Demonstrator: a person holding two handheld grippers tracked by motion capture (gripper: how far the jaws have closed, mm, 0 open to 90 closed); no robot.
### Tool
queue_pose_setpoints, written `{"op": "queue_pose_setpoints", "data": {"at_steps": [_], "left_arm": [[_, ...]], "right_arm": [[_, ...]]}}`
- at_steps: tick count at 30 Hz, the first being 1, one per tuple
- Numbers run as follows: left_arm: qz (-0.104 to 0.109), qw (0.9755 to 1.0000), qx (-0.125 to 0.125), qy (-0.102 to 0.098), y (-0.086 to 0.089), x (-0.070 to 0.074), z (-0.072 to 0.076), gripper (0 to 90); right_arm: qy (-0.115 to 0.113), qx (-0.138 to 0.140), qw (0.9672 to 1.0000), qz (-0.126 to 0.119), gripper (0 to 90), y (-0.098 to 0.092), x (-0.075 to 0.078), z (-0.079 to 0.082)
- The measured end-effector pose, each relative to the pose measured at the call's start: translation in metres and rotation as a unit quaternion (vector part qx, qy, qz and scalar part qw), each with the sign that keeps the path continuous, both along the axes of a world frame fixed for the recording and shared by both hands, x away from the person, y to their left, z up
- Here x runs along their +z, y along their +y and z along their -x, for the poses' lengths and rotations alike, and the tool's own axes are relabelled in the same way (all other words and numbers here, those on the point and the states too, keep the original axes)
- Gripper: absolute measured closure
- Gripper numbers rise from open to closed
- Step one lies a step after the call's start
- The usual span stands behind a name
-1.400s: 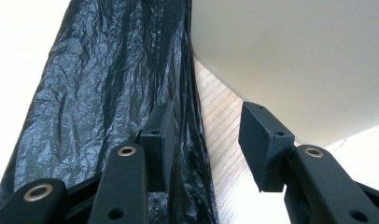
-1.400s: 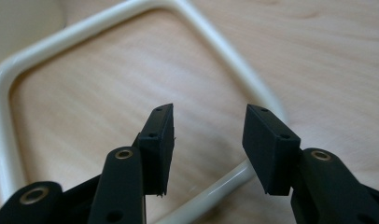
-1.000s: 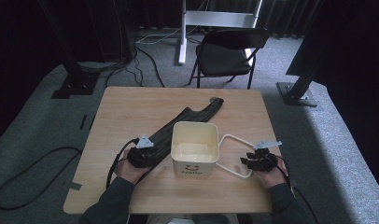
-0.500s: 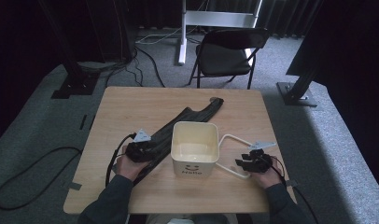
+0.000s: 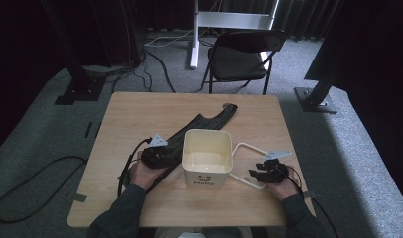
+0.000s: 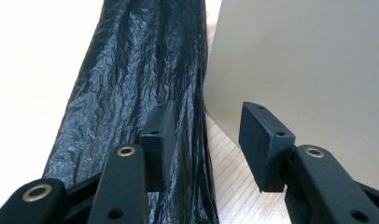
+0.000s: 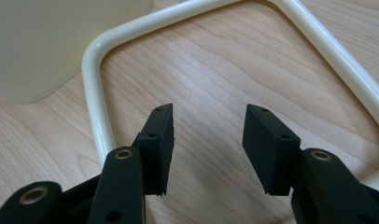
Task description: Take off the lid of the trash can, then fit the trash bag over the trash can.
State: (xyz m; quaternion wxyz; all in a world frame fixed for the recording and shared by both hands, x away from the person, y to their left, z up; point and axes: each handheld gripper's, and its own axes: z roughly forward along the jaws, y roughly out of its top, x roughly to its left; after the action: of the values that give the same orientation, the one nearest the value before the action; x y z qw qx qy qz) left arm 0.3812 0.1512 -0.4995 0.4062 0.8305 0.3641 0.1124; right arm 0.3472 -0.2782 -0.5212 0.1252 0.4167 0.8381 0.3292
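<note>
Your right gripper (image 5: 255, 173) has just been opening its jaws since the earlier frame, and nothing is between them now. In the right gripper view they stand apart over bare wood, inside the loop of the white wire handle (image 7: 95, 93), which lies flat on the bench (image 5: 140, 114) beside the cream bin (image 5: 207, 157). It looks as if you let the handle go, so the bin's right side is free.

Your left gripper (image 5: 162, 157) is almost in the same place as before, at the left wall of the bin. Its jaws are also apart and they grip nothing: in the left gripper view one pad (image 6: 159, 135) hangs over the black plastic bag (image 6: 131, 93), the other is close to the bin wall (image 6: 309, 70).

The bag lies folded in a long strip on the bench, from your left hand diagonally behind the bin to the far side. The bin stands upright and empty in the middle near you. I judge the next step is to take the bag, because no gripper holds anything yet.
</note>
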Motion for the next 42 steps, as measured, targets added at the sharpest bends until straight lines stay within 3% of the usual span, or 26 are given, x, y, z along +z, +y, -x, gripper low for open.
{"op": "queue_pose_setpoints", "data": {"at_steps": [17, 25, 38, 42], "left_arm": [[-0.011, 0.9999, 0.011, -0.004, 0.003, 0.0, -0.002, 52.2], [-0.02, 0.9998, -0.001, -0.002, -0.002, -0.003, -0.001, 46.7], [-0.063, 0.998, 0.0, 0.002, -0.013, -0.014, -0.001, 41.4], [-0.064, 0.9978, 0.012, 0.006, -0.015, -0.02, -0.006, 41.5]], "right_arm": [[-0.003, 0.009, 0.9999, 0.01, 50.7, 0.004, -0.001, -0.001], [0.0, 0.012, 0.9998, 0.014, 50.2, 0.006, -0.002, -0.002], [0.0, 0.019, 0.9996, 0.021, 50.2, 0.008, -0.004, -0.004], [0.0, 0.019, 0.9996, 0.021, 50.4, 0.008, -0.004, -0.004]]}}
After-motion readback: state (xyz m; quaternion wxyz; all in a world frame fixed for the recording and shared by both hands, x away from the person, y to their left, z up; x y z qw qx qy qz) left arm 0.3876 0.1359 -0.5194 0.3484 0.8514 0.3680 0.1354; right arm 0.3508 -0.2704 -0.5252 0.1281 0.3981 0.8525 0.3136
